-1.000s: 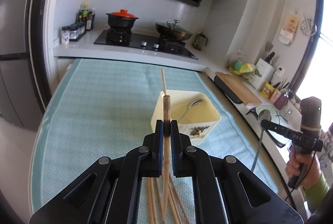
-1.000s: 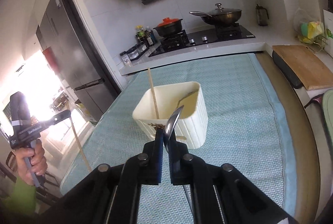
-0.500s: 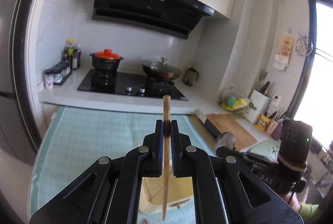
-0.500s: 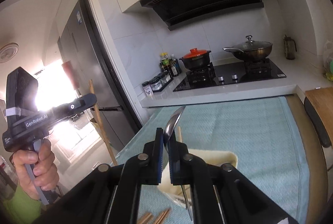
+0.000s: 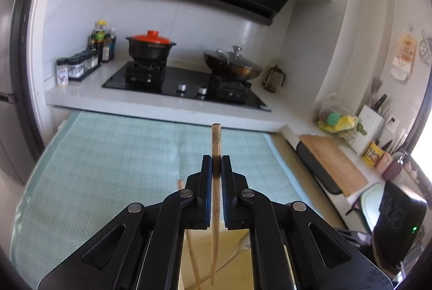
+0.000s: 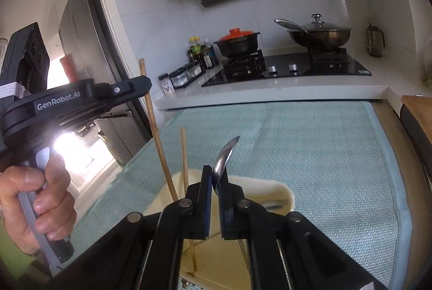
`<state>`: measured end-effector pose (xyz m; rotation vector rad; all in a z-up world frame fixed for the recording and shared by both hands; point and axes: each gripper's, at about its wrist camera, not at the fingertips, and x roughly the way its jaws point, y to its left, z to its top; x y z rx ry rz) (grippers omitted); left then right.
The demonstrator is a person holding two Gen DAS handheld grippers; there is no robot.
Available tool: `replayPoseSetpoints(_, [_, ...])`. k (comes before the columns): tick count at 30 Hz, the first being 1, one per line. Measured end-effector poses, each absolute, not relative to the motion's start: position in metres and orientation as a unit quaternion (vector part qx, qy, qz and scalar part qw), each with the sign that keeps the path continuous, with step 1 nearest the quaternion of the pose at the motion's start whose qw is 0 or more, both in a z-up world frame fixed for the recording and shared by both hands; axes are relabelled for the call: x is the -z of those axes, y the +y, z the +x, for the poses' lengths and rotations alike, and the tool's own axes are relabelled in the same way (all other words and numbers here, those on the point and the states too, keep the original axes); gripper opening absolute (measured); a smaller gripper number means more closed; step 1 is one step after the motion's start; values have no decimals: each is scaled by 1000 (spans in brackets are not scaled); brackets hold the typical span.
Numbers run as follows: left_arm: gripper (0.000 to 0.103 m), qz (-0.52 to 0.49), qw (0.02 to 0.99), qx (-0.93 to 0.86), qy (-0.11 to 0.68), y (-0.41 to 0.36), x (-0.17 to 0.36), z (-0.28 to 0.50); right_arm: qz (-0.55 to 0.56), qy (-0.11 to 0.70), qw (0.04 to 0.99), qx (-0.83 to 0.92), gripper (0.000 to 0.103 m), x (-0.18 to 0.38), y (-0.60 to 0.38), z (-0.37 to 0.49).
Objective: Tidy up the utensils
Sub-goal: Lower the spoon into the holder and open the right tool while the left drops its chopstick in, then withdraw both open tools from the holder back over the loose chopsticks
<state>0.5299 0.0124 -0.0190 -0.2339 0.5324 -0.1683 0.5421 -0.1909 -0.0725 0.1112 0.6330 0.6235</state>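
Behind our fingers stand the stove and the teal mat on the counter, where a second ago the cream bin sat well ahead of us. Our left gripper stays clenched on a chopstick and our right gripper on a spoon. Both now hang right over the bin, tips dipping inside, so we judge release comes next.
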Motion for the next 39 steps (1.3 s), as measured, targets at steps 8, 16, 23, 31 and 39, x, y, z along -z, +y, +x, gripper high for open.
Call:
replayPoseSetpoints(8, [9, -94, 934, 73, 338, 3, 54, 541, 21, 373, 891, -257, 17, 94, -183, 559])
replayPoseSetpoints(16, [83, -79, 951, 38, 298, 52, -16, 467, 6, 326, 921, -212, 61, 31, -215, 523])
replayPoseSetpoints(23, [100, 27, 960, 10, 279, 98, -37, 334, -81, 317, 932, -158, 80, 9, -244, 421])
replayPoseSetpoints(31, [100, -22, 939, 8, 343, 121, 54, 226, -27, 335, 928, -161, 82, 68, -265, 307])
replayPoseSetpoints(39, [101, -103, 918, 9, 384, 95, 127, 194, 12, 367, 917, -154, 82, 143, -250, 239])
